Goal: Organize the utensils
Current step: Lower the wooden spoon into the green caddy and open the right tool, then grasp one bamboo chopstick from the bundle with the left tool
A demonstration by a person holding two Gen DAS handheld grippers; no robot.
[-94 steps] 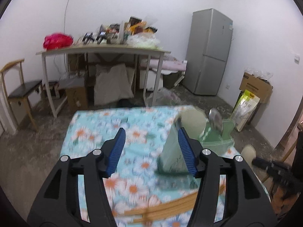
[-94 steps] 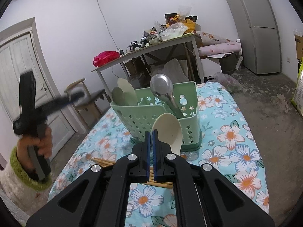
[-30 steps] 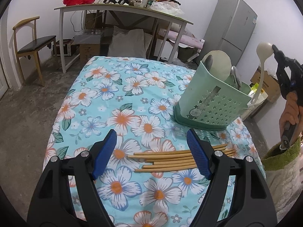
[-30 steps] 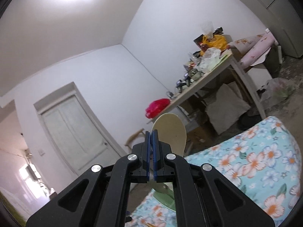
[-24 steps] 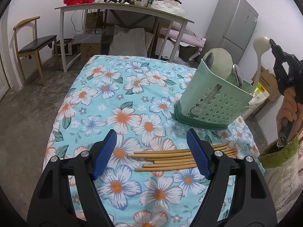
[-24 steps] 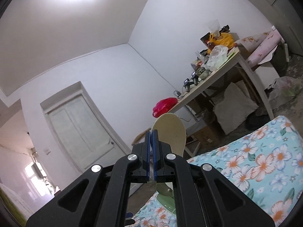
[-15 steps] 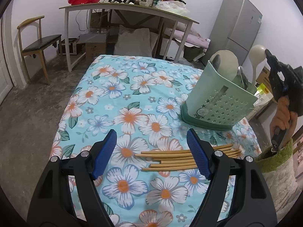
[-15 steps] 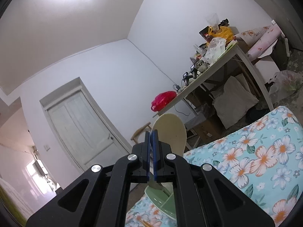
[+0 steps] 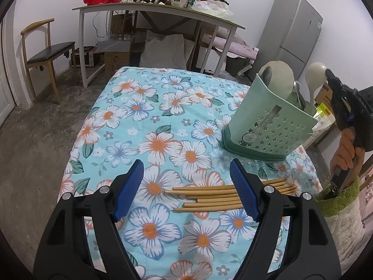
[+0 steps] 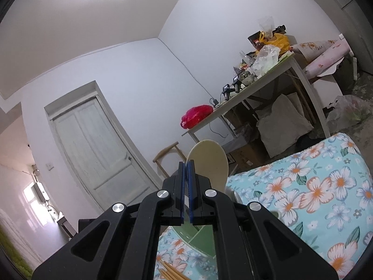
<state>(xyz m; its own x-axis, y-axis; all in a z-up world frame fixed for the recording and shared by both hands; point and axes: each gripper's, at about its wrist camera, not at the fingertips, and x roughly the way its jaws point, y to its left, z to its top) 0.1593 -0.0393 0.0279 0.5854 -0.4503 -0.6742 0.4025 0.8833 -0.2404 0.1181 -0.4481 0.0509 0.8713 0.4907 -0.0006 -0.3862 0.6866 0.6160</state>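
Observation:
Several bamboo chopsticks (image 9: pixel 209 198) lie side by side on the floral tablecloth (image 9: pixel 163 116). My left gripper (image 9: pixel 186 186) hovers open just above their left ends, one pad covering part of them. A green perforated caddy (image 9: pixel 268 126) stands at the right and holds a flat cream spatula (image 9: pixel 279 74) and a metal spoon (image 9: pixel 299 95). My right gripper (image 10: pixel 185 166) is shut on a cream spoon (image 10: pixel 209 161), bowl end up, above the caddy (image 10: pixel 198 235). In the left wrist view the spoon (image 9: pixel 314 77) has its handle running down behind the caddy's rim.
A person's hand (image 9: pixel 347 149) with a green cuff holds the right gripper's handle beyond the table's right edge. Behind stand a cluttered desk (image 9: pixel 163 11), a wooden chair (image 9: pixel 46 56), a grey fridge (image 9: pixel 293 35) and a white door (image 10: pixel 93 151).
The right gripper has sunk with the cream spoon toward the caddy. The left gripper stays open over the chopsticks, hardly moved.

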